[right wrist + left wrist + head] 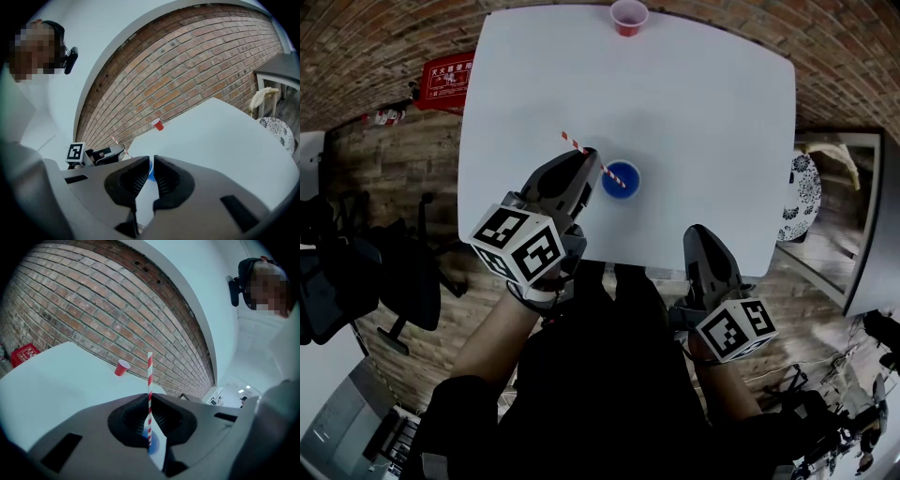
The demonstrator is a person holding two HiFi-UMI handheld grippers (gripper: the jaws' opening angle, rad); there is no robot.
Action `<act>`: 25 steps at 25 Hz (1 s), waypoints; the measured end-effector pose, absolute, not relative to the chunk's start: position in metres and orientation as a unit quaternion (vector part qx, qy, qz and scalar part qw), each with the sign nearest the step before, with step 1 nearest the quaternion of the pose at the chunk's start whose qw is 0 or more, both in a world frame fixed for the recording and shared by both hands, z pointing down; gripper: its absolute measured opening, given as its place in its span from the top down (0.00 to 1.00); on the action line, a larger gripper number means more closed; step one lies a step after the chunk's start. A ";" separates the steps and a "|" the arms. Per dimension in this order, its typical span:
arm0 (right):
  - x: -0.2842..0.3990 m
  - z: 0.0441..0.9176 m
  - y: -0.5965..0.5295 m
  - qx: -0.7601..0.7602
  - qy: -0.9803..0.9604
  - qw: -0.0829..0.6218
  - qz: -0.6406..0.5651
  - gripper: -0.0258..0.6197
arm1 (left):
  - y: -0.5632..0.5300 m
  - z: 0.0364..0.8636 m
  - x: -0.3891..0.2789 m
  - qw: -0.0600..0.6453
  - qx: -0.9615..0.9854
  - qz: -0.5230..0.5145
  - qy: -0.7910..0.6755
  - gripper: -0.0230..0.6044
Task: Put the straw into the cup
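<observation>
Left gripper (587, 159), jaws clamped on tilted red-striped straw (573, 142), whose lower end lies within blue cup (622, 179) on white table (703, 112); right gripper (697, 234), jaws nearly together, empty, at near table edge.

Person in dark clothing (591, 375), forearms bare, black camera (236, 283) strapped at head. Left gripper (588, 155) and right gripper (699, 231): dark grey moulded shells, tapered fingers (132, 179) ribbed on inner faces. Each carries white cube (521, 246) printed with black square markers.
</observation>
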State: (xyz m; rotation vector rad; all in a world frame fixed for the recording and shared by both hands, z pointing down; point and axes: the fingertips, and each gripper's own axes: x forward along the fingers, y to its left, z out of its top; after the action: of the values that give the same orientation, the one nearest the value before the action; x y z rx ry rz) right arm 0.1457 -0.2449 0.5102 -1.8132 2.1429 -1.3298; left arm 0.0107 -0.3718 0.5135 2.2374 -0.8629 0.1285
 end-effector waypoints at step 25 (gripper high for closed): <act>0.149 0.519 -0.246 -0.585 0.684 0.012 -0.436 0.88 | -0.371 0.550 0.017 0.361 0.865 0.072 -0.340 0.91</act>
State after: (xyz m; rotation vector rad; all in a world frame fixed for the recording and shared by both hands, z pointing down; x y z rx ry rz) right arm 0.1493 -0.2457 0.5191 -1.8222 2.1335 -1.3576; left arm 0.0170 -0.3711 0.5502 2.2301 -0.8755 0.1859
